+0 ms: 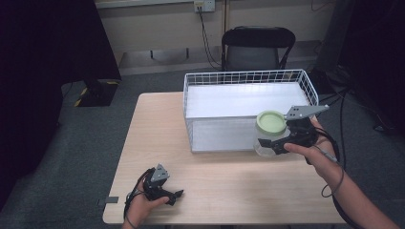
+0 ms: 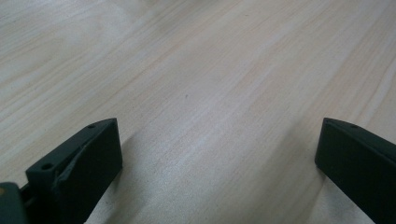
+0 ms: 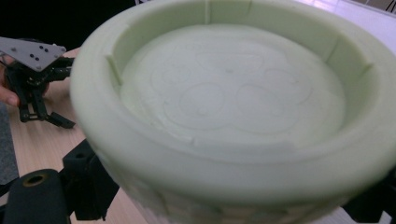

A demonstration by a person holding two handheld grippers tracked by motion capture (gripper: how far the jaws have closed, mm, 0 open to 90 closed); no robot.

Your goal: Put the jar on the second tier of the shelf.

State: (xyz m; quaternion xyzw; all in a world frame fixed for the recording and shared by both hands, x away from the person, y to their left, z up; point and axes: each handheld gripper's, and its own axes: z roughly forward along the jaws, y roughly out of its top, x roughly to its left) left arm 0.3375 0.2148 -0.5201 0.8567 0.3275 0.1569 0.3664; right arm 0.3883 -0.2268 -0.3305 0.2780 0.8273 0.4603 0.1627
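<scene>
Jar (image 1: 268, 136) clamped in raised right tool (image 1: 279, 144).

From my remote station I see a light wooden table (image 1: 219, 186) with a pale, fine grain, standing on grey carpeted floor (image 1: 95, 138). Behind the table is a black folding chair (image 1: 257, 47), set against a cream wall (image 1: 157, 28) with a wall socket (image 1: 204, 5) from which black cables (image 1: 206, 38) hang. Dark curtains (image 1: 43, 57) close off the left side, and another dark drape (image 1: 372, 47) the right. Lighting is even and soft, with faint shadows on the tabletop.
</scene>
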